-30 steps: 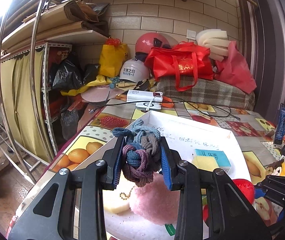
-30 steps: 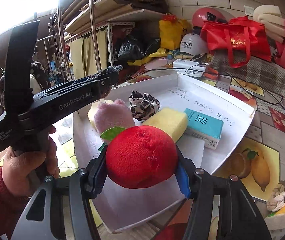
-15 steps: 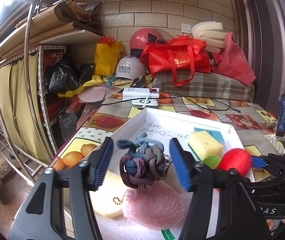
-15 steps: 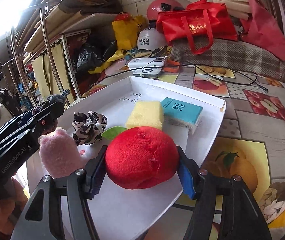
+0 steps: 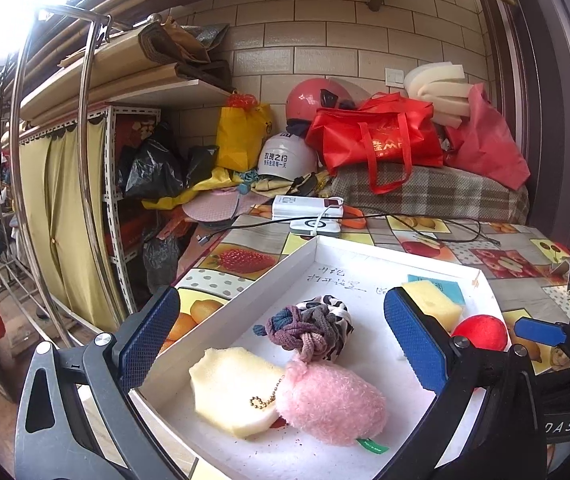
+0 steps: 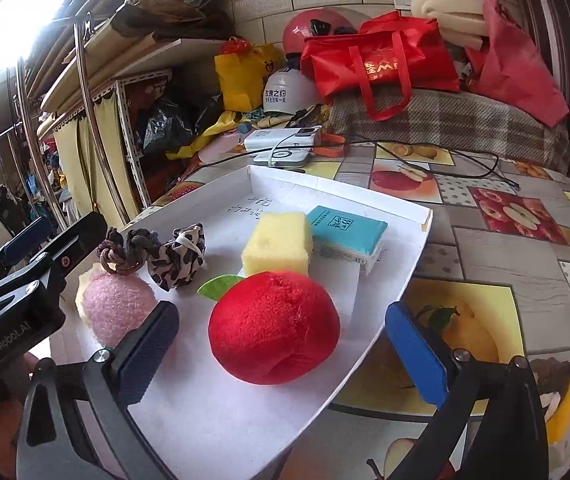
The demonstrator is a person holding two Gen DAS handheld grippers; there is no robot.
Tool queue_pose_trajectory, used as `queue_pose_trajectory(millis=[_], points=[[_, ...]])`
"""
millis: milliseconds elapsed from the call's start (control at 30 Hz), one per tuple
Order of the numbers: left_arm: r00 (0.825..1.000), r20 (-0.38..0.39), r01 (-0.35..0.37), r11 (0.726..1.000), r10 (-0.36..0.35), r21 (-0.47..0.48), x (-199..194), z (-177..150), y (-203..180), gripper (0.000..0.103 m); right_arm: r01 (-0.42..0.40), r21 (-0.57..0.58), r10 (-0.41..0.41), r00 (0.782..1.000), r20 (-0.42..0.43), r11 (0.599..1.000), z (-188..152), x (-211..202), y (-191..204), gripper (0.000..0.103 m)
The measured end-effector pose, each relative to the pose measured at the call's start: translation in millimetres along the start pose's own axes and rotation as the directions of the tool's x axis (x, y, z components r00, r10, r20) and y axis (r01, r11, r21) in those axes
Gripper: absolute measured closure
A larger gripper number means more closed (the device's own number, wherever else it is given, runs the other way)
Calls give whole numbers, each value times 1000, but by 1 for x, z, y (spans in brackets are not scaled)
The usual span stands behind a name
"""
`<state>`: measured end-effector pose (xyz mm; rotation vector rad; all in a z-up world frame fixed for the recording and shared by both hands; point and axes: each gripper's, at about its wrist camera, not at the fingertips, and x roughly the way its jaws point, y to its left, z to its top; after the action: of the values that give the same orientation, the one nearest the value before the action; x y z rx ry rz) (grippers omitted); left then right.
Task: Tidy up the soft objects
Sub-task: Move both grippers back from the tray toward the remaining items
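Both my grippers are letting go at once, jaws opening wide. My left gripper (image 5: 281, 344) has the knotted hair-tie bundle (image 5: 301, 330) lying free between its spread fingers, pads clear of it, the bundle resting in the white tray (image 5: 245, 280) against the leopard scrunchie (image 6: 177, 258). My right gripper (image 6: 281, 354) frames the red plush apple (image 6: 275, 326), which sits on the tray floor near its front right rim, touching neither pad.

For the next move, what matters: everything soft I can see lies ahead of and slightly below both grippers, inside the tray. The tray's long axis runs away from me toward the wall. The pink pompom (image 5: 331, 402) and the pale foam slice (image 5: 231, 392) are nearest my left gripper; the yellow sponge (image 6: 279, 242) and teal tissue pack (image 6: 347, 234) lie just beyond the apple, nearer my right.

The count: one apple, one bundle, one scrunchie, one pompom, one foam slice, one sponge, one tissue pack, one tray.
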<state>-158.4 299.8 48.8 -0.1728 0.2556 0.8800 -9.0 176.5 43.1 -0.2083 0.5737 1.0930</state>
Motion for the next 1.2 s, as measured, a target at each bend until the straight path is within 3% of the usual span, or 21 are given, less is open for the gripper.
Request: queue_pose_trajectory(millis=[167,233,300,333,367,433,467,500,533,600,667,733,767,800,833,867,933,1033,1067,1100,1200], points=[[1000,1,-8,1000,8,-14,-6,-2,0,0,-29,80,29,1000,-3,996,-7,-8,-15,0],[1000,6,10,999,-10,-37,-13,-4,0,0,-85,141,84,996,12,986,-11,-15,-25,0],[995,12,98,989,-97,-108,-25,-8,3,0,-182,224,182,983,22,957,-16,-24,-37,0],[982,12,189,965,-190,-184,-29,-10,6,0,-239,281,240,970,31,930,-17,-30,-45,0],[956,13,286,919,-294,-271,-31,-12,9,0,-295,340,297,954,49,893,-17,-37,-53,0],[850,76,493,733,-522,-469,-35,-18,13,0,-403,431,395,912,112,807,-13,-53,-68,0],[784,144,573,613,-604,-544,-38,-21,12,0,-445,459,429,891,146,769,-10,-63,-74,0],[725,219,630,500,-653,-595,-42,-24,9,0,-491,479,462,867,186,728,-6,-74,-79,0],[676,288,671,406,-678,-621,-46,-27,3,0,-529,492,488,844,221,691,-3,-84,-83,0],[596,352,722,290,-722,-628,-52,-28,-20,0,-579,499,517,811,274,645,4,-105,-86,0],[473,366,764,166,-801,-624,-56,-22,-54,0,-631,492,549,772,320,600,10,-124,-85,0],[345,377,785,44,-860,-618,-61,-18,-90,0,-694,493,598,713,367,525,13,-139,-86,0],[266,390,784,-37,-882,-619,-65,-14,-105,0,-718,494,615,687,387,491,15,-145,-87,0],[204,415,767,-119,-886,-631,-68,-15,-119,0,-731,492,623,672,400,472,16,-152,-87,0],[155,449,744,-195,-880,-639,-72,-18,-127,0,-753,481,626,649,432,448,17,-160,-90,0],[123,461,729,-235,-879,-643,-76,-19,-132,0,-748,478,612,657,440,460,20,-170,-96,0],[111,439,715,-236,-891,-658,-85,-17,-137,0,-742,452,576,670,469,495,23,-191,-108,0],[58,421,682,-272,-905,-679,-98,-15,-134,0,-651,409,454,749,483,640,24,-229,-131,0],[50,416,675,-276,-908,-684,-104,-17,-129,0,-603,385,410,779,475,698,22,-242,-139,0],[56,409,679,-265,-911,-685,-111,-21,-125,0,-536,358,351,812,466,765,18,-253,-143,0],[125,336,710,-153,-933,-688,-129,-37,-121,0,-180,217,72,901,427,959,-9,-280,-152,0]])
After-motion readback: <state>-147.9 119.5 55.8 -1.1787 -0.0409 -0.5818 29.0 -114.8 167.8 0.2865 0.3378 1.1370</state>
